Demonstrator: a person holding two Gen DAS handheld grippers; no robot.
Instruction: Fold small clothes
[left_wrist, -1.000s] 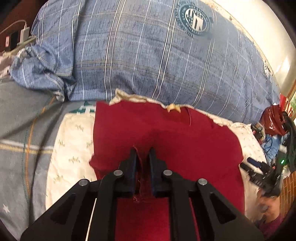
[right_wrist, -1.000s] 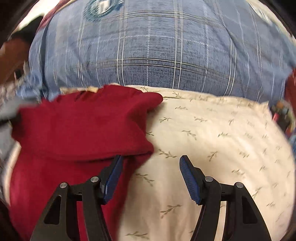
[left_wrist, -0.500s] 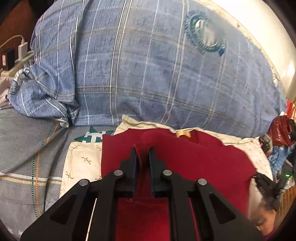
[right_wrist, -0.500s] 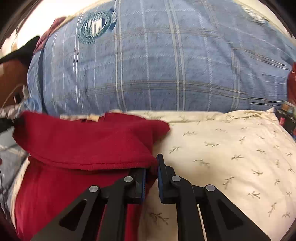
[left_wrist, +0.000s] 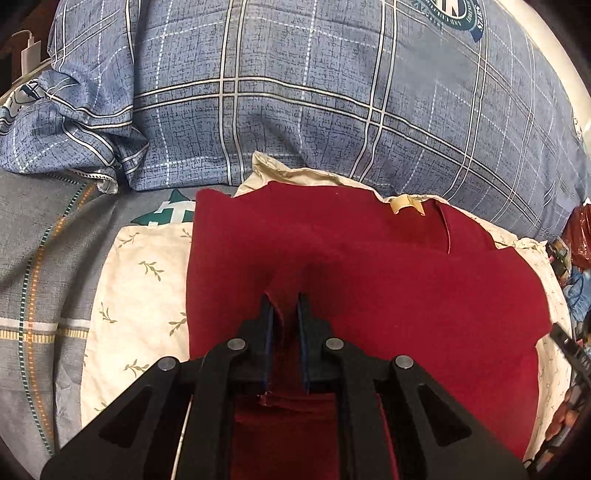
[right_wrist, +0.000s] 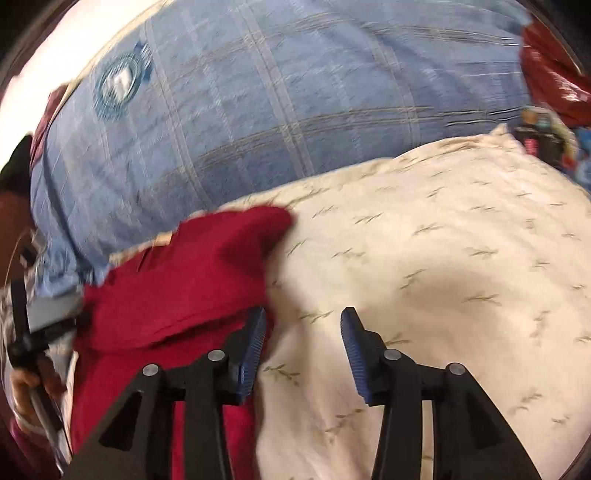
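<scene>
A dark red garment (left_wrist: 369, 280) lies spread over a cream pillow with a leaf print (left_wrist: 140, 295). My left gripper (left_wrist: 284, 306) is shut on a raised pinch of that red cloth near its front middle. A small tan label (left_wrist: 404, 203) shows at the garment's far edge. In the right wrist view the red garment (right_wrist: 192, 280) lies folded at the left on the cream pillow (right_wrist: 443, 277). My right gripper (right_wrist: 303, 321) is opening, its left pad beside the cloth's edge and only bare pillow between the pads.
A big blue checked duvet (left_wrist: 314, 103) bulges behind the pillow. A grey striped bedsheet (left_wrist: 40, 266) lies to the left. A white charger (left_wrist: 29, 51) sits at the far left. A red bag and clutter (right_wrist: 550, 81) stand at the right. A hand (right_wrist: 29, 380) holds the other gripper's handle.
The left gripper has sunk toward the pillow, still pinching the red cloth. The right gripper closed on the cloth's edge, then let go, opened and rolled sideways.
</scene>
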